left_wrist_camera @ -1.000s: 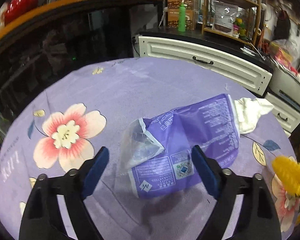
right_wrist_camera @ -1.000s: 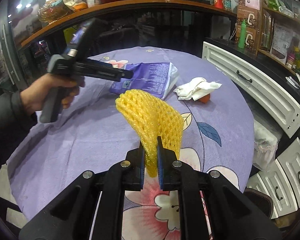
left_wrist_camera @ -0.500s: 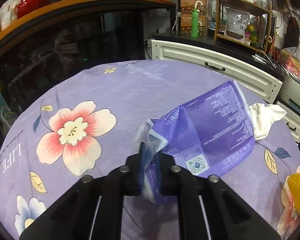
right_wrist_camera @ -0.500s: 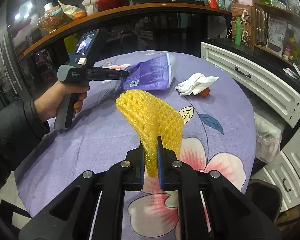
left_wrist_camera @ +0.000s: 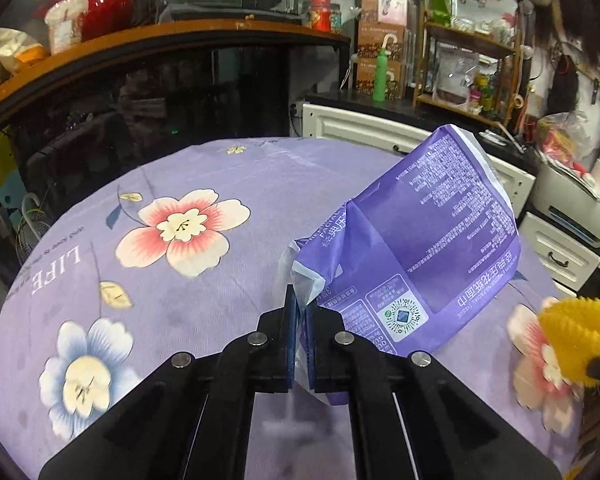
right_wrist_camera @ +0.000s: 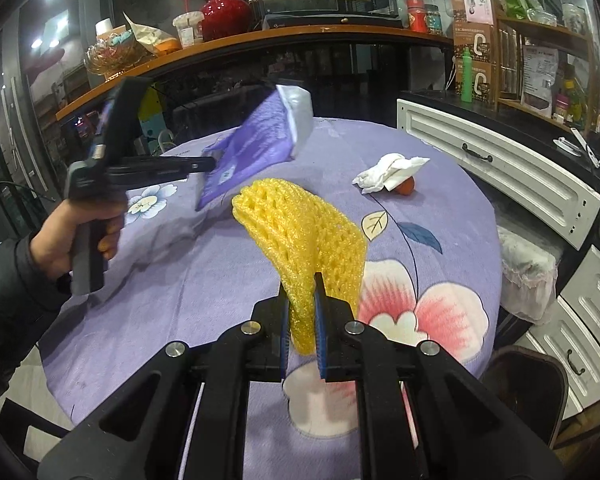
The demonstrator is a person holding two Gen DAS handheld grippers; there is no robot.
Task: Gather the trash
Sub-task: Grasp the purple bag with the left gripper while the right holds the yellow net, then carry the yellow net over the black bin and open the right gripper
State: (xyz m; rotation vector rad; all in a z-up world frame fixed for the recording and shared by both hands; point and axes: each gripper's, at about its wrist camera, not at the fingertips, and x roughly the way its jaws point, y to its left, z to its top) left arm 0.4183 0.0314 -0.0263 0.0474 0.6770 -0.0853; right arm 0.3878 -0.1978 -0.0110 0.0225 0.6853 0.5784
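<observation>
Your left tool (left_wrist_camera: 299, 312) has just closed on the purple wrapper's (left_wrist_camera: 432, 240) clear corner, lifting it off the desk (left_wrist_camera: 204, 296); your right tool (right_wrist_camera: 301, 312) pinches the yellow net (right_wrist_camera: 300, 232), probably for binning together.

White drawers (right_wrist_camera: 500, 168) (dark curved counter (right_wrist_camera: 260, 46))

The right gripper (right_wrist_camera: 301, 312) had its jaws clamped on a yellow foam net (right_wrist_camera: 300, 236), which stood up above the floral purple counter (right_wrist_camera: 204, 280). To the left, a hand (right_wrist_camera: 72, 236) held the left gripper (right_wrist_camera: 210, 164), pinching a purple tissue packet (right_wrist_camera: 260, 132) lifted off the cloth. A crumpled white tissue (right_wrist_camera: 388, 172) lay farther back, touching a small orange thing (right_wrist_camera: 406, 187).
</observation>
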